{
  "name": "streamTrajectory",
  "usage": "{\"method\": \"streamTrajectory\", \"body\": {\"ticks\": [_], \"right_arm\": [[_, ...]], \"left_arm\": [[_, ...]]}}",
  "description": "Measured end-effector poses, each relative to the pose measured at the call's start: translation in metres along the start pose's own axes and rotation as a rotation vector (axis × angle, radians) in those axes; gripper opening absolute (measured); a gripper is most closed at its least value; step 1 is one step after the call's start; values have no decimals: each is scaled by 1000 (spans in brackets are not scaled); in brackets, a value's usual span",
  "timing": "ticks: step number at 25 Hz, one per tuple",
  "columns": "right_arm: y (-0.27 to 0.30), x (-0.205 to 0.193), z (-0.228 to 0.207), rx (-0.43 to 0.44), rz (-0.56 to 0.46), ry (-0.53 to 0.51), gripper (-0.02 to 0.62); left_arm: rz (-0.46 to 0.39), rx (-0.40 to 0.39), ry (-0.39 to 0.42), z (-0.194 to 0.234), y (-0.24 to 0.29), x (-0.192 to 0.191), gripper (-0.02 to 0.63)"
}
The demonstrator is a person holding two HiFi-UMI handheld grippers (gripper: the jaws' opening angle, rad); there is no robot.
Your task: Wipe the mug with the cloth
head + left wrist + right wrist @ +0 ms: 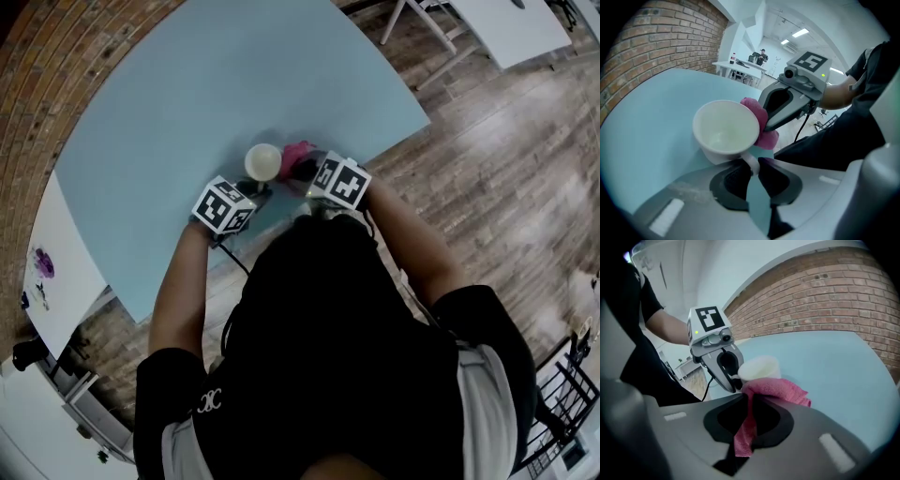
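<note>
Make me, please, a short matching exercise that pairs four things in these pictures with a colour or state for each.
Column A
1. mug
2. table
3. left gripper
4. right gripper

Column B
a. shut on the pink cloth
b. white, standing upright
c. light blue
d. shut on the mug's handle

Right pairs: 1-b, 2-c, 3-d, 4-a.
</note>
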State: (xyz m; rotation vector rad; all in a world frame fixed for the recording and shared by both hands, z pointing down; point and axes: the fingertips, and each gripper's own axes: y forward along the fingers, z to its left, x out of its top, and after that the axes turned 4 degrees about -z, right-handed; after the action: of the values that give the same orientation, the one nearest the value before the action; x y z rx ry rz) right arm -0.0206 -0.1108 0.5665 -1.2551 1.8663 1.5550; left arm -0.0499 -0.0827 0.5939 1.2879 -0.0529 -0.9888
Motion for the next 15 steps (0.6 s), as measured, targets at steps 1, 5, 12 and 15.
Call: {"method": "streamTrajectory", "body": {"ticks": [1,5,12,15], "right_arm": [[-2,0,-4,-5,-9,16,35],[-11,1,-23,-39,-23,54,35],[-8,9,-40,-40,-30,86,35],[-5,14,-44,-34,-51,109,35]], "left_arm": [[5,-7,7,-2,0,0,54],[44,-44,66,-14,1,-9,52],[113,-106,166,-29,0,-20,53],[154,-137,214,-32,-1,-23,54]]}}
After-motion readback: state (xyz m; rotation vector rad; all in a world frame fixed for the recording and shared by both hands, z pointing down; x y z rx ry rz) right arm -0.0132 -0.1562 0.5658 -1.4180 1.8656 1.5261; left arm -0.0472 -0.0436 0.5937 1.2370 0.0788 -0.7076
